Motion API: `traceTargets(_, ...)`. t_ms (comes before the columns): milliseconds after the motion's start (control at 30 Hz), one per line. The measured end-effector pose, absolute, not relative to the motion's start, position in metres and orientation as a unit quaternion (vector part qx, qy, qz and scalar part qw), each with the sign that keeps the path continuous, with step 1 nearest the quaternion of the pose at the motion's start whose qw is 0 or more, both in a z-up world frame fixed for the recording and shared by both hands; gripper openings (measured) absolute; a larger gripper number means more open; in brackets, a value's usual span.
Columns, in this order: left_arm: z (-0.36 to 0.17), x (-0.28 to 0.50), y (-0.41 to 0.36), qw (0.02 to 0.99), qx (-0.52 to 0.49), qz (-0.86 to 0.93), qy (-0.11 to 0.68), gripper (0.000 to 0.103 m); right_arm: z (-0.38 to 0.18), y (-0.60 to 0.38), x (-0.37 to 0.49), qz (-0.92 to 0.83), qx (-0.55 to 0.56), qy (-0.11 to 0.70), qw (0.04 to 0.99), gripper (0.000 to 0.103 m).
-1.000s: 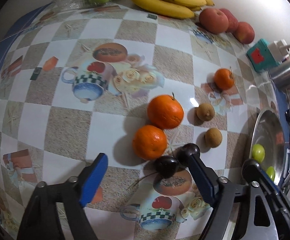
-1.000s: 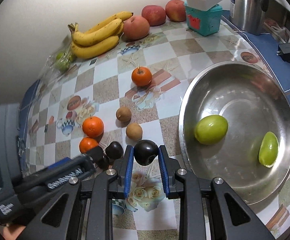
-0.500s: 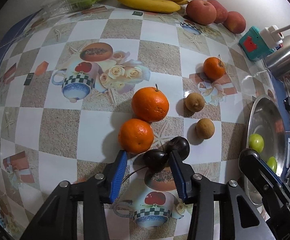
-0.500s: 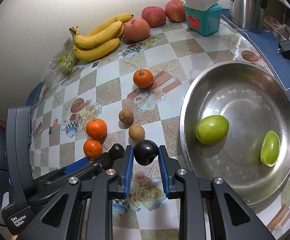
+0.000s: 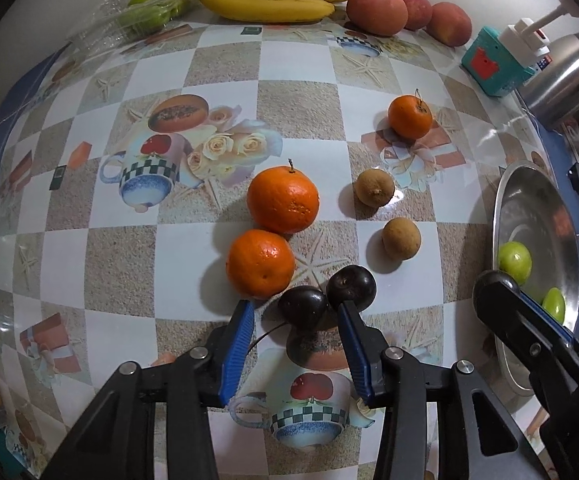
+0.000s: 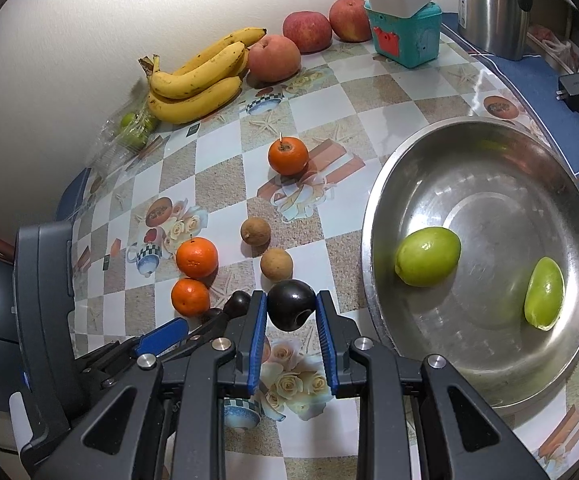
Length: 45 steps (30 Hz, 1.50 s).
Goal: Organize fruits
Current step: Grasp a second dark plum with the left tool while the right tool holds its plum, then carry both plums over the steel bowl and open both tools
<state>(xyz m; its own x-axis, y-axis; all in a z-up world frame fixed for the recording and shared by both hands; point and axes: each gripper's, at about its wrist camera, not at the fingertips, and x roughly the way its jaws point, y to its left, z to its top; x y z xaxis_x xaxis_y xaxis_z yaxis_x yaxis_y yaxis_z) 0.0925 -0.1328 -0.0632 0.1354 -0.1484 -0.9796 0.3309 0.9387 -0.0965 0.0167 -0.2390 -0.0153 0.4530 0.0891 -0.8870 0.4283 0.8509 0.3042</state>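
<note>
Since a second ago, the left gripper (image 5: 294, 307) has been brought over a stemmed plum (image 5: 303, 306). Its jaws have just been closing and are now set to either side of that fruit. A gap is still seen at the left pad, so the fruit is framed rather than pinched. A third plum (image 5: 351, 284) is touched by the tip of the right-hand finger from outside. The right gripper (image 6: 291, 295) has not been shifted. It is fully closed on a plum (image 6: 289, 308), which is held just left of the bowl (image 6: 469, 122), as before.

The held plum is nearly round, so no long axis can be made out. Its stem pit is turned towards the camera. The thin stalk of the stemmed plum is trailed back towards the left finger.

The table (image 5: 121, 256) is covered with a glossy cloth of white and sand-coloured squares, printed with teacups and roses. Two oranges (image 5: 260, 262) are set just beyond the left gripper, and two small brown fruits (image 5: 401, 238) lie to their right. Two green fruits (image 6: 427, 256) are lying in the bowl. Along the white wall (image 6: 69, 20) bananas (image 6: 193, 80), apples (image 6: 273, 58) and a clear bag (image 6: 129, 128) of green fruit are lined up, with a teal box (image 6: 405, 36) and a steel kettle (image 6: 489, 4) near the corner.
</note>
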Motion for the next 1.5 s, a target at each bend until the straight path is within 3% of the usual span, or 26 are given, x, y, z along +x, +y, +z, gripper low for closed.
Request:
traceTargets(367,-0.064,0.08,-0.138,0.749,0.106,-0.165,0.633,0.048,-0.017,-0.24,0.017,-0.1,0.259,0.514,0.811,0.026)
traceTargets(767,-0.07,0.091,-0.134,0.752,0.097,-0.166,0.63,0.026,-0.018,-0.241,0.017,-0.1,0.261,0.516,0.81,0.026)
traceTargets(1500,-0.006,0.087,-0.118,0.796,0.034,-0.198,0.571,0.025,-0.018,-0.286,-0.006,-0.172,0.302,0.495,0.797,0.026)
